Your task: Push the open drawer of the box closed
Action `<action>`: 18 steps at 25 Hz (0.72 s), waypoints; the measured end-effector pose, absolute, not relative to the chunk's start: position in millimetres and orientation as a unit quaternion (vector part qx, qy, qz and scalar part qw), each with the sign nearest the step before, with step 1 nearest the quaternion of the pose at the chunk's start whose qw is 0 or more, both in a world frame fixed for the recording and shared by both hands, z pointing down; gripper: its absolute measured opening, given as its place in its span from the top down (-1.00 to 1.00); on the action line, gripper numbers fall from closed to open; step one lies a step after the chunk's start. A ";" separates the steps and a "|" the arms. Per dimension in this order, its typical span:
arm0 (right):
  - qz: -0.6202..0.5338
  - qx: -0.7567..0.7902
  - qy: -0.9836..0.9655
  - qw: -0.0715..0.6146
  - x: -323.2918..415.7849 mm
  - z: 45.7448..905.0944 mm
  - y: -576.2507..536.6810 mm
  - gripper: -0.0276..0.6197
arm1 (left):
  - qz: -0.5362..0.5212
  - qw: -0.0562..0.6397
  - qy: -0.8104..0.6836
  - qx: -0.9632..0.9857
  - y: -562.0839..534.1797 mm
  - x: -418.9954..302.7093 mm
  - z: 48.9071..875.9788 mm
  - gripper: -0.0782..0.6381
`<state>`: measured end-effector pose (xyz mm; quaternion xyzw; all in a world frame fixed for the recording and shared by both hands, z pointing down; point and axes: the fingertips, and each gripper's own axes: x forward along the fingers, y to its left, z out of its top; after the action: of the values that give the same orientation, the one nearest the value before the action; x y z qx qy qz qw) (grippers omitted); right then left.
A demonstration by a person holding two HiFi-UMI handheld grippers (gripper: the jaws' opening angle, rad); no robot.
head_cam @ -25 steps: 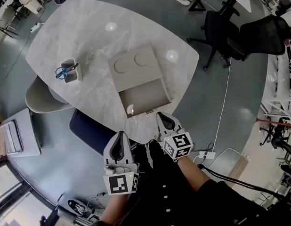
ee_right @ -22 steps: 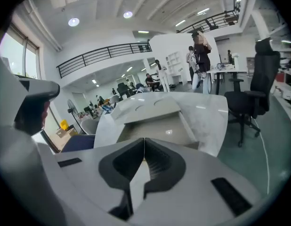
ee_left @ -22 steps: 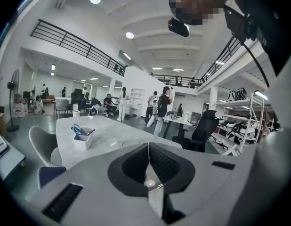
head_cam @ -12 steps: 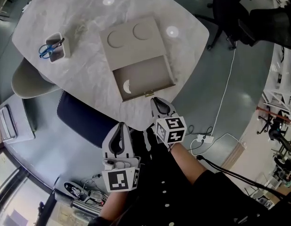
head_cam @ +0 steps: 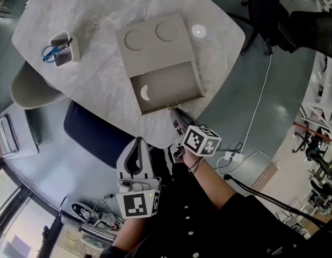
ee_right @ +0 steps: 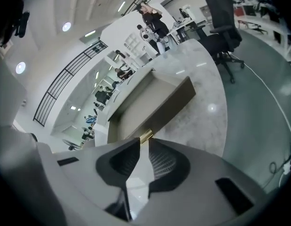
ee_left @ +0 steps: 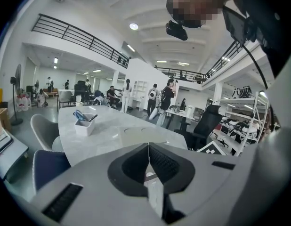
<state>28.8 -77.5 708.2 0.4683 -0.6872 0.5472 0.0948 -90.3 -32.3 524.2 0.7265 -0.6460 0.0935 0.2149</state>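
A beige box (head_cam: 155, 42) with two round recesses on its lid sits on the marble table (head_cam: 91, 15). Its drawer (head_cam: 167, 86) stands pulled out toward me, with a small brass knob (head_cam: 173, 106) on the front. My right gripper (head_cam: 176, 114) is shut, its tips just short of that knob. In the right gripper view the knob (ee_right: 146, 136) shows right beyond the right gripper (ee_right: 141, 141), with the drawer (ee_right: 150, 102) behind it. My left gripper (head_cam: 138, 143) is shut and empty, held back off the table over a chair. In its own view the left gripper (ee_left: 148, 146) points across the tabletop.
A grey cup holding blue scissors (head_cam: 61, 48) stands at the table's far left, also the cup (ee_left: 83, 125). A dark blue chair (head_cam: 91, 136) and a beige chair (head_cam: 29, 93) sit at the near-left edge. A black office chair (head_cam: 273, 9) and a floor cable (head_cam: 257, 117) lie right.
My right gripper has moved forward to the drawer front and rolled, its marker cube turning. The left gripper has hardly moved. The head view has shifted slightly.
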 end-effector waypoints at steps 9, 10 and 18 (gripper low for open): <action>0.569 0.470 -0.669 0.085 27.7 711.7 -79.0 0.76 | 0.093 0.217 -0.644 0.728 -40.1 -91.4 526.0 0.73; 0.571 0.469 -0.668 0.083 27.5 711.5 -79.9 0.76 | 0.093 0.217 -0.644 0.728 -40.4 -91.4 525.8 0.73; 0.566 0.468 -0.672 0.093 24.0 710.7 -91.7 0.76 | 0.093 0.216 -0.646 0.726 -45.5 -95.1 525.9 0.73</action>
<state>24.0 -91.7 710.7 0.4682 -0.6720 0.5661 0.0935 -95.1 -45.5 525.9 0.7261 -0.6462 0.0930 0.2158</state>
